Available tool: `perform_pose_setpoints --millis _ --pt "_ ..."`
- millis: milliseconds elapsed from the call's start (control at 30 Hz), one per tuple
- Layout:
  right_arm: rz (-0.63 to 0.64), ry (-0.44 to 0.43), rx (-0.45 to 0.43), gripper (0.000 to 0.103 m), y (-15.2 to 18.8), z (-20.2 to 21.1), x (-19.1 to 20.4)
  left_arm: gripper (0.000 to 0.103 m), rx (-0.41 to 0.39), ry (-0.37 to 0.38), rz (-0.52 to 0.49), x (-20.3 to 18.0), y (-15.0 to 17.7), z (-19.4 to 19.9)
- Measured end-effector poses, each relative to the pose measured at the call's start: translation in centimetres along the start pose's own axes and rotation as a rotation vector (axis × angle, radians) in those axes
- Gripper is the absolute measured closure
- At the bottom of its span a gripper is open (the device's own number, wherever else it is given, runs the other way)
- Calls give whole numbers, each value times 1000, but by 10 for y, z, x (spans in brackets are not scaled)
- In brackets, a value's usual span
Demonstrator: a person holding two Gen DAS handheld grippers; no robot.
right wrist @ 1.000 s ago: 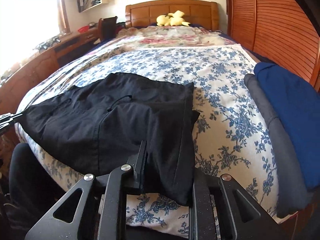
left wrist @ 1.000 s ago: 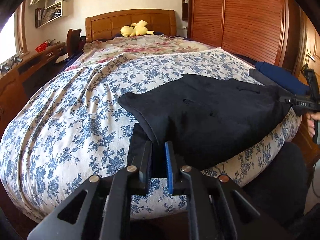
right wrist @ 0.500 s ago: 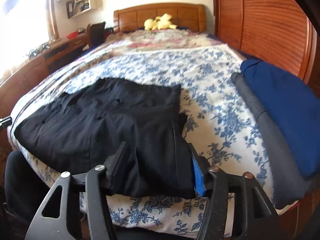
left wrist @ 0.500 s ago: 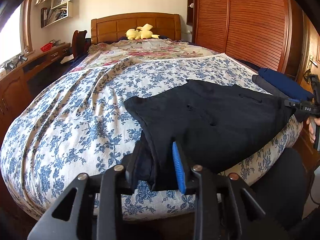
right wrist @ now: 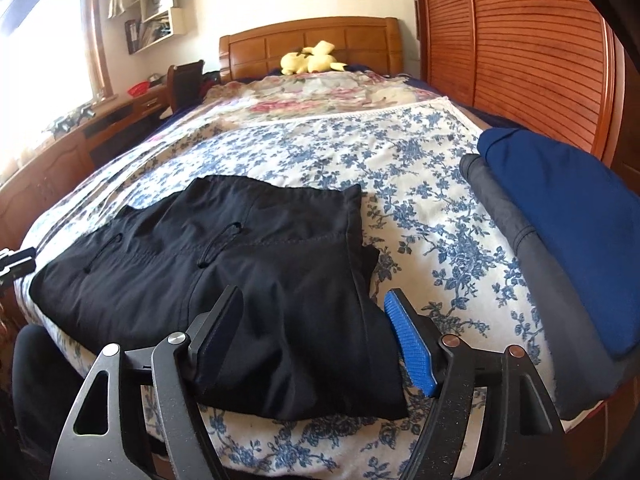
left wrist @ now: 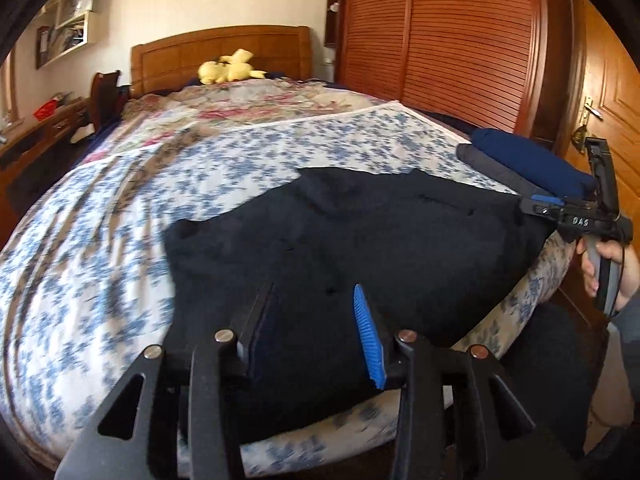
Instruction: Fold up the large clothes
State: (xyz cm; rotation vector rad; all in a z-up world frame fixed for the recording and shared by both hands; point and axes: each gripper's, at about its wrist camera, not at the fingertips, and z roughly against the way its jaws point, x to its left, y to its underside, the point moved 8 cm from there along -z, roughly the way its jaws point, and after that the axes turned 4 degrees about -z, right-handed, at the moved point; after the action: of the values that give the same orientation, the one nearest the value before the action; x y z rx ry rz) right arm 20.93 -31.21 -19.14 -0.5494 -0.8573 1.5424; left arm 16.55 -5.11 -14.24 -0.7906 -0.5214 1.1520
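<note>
A black garment [left wrist: 360,232] lies folded flat on the near edge of the bed with the blue floral cover [left wrist: 100,240]; it also shows in the right wrist view [right wrist: 224,256]. My left gripper [left wrist: 314,292] is open, jaws spread over the garment's near left end. My right gripper [right wrist: 312,300] is open, jaws astride the garment's near right corner. The right gripper also shows at the far right of the left wrist view [left wrist: 548,204], held by a hand.
A folded dark blue garment [right wrist: 568,200] on a grey one [right wrist: 532,256] lies along the bed's right edge. A yellow plush toy [right wrist: 312,60] sits at the headboard. A wooden wardrobe [right wrist: 520,48] stands to the right, a desk [right wrist: 80,136] to the left.
Both grippers have opened and let go of the black garment, which now lies on the bed. Both have pulled back slightly toward the bed's near edge.
</note>
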Motion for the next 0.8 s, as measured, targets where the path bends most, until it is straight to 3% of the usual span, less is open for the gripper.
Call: perform_pose_setpoints --millis 233,333,467,800 --pt "2 33 55 28 17 -17 -7 65 48 54 -56 -39 -3 -33" --pt "-9 43 59 22 23 -19 -11 65 77 63 -68 -48 -2 -48" --pt "-27 51 71 16 28 -25 -16 65 107 58 -87 -56 4 -61" --pt "-50 -6 115 16 41 -35 -14 63 135 65 -54 -54 22 -79"
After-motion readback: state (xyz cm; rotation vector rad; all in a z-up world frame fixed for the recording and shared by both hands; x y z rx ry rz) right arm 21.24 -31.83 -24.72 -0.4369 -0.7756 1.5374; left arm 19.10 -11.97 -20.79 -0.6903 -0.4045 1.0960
